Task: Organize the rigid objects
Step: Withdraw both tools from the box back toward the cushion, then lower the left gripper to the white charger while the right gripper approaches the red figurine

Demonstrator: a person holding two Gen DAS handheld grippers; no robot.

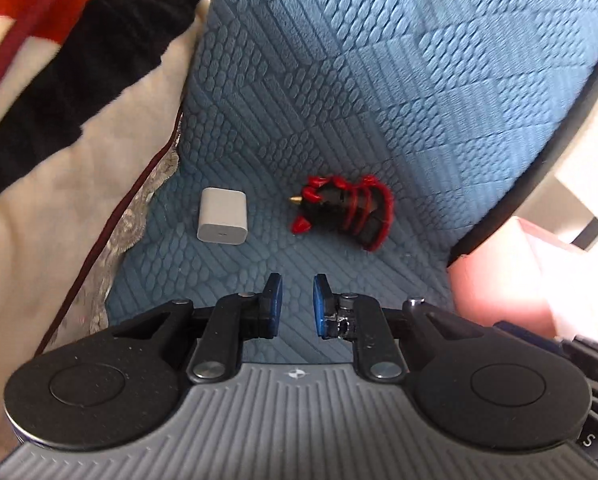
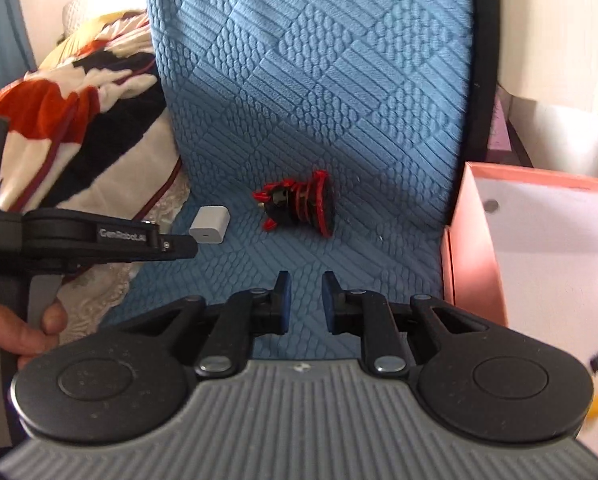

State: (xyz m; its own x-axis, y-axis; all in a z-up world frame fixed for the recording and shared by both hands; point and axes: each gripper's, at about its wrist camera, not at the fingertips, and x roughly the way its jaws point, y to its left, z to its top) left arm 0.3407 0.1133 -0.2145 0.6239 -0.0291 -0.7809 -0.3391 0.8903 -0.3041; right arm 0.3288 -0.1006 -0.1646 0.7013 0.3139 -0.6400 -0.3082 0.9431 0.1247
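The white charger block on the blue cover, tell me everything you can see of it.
The white charger block is a small rounded-corner cube of smooth, matte plastic with one slim port slot on its near face. It lies flat on the blue textured cover, left of the red-and-black toy, apart from it. Nothing grips it.

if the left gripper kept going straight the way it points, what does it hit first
Probably the blue textured cover, just short of the red and black toy. The white charger lies off to the left. Depth is hard to judge.
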